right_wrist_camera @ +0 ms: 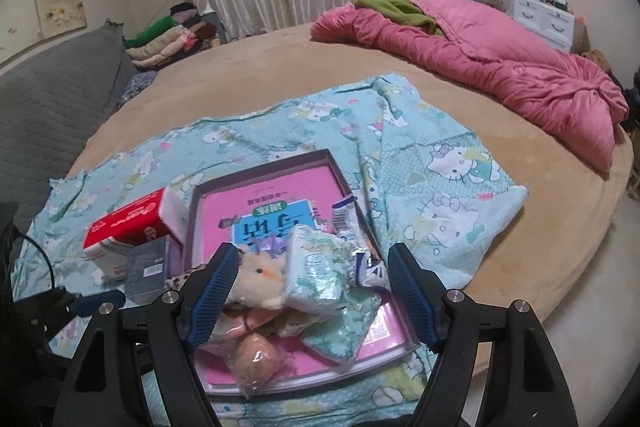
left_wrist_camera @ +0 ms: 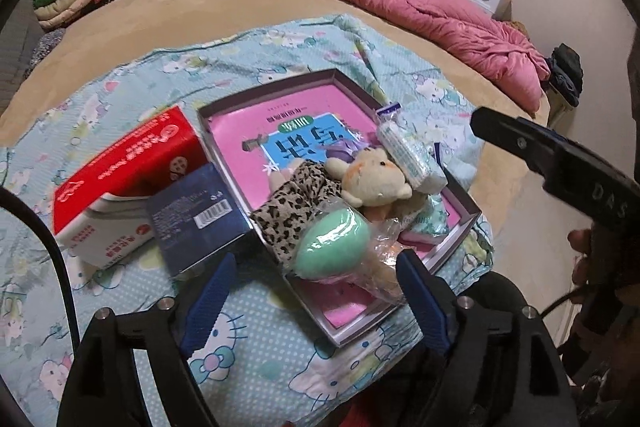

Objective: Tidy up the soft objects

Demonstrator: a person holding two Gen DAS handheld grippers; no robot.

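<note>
Both tongs, left tongs [left_wrist_camera: 316,303] and right tongs [right_wrist_camera: 310,297], stand apart, gripping nothing. The plush toy [left_wrist_camera: 370,179] lies in the shallow box [left_wrist_camera: 466,233] at twelve o'clock from both, nearer the right tongs.

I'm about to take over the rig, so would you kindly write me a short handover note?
Left gripper and right gripper: both open, holding nothing, above the tray.
Done: plush toy, leopard-print cloth, bagged green sponge and tissue packs lie in the tray.
Left: red tissue box and dark blue box sit beside it on the sheet; sort if wanted.
</note>
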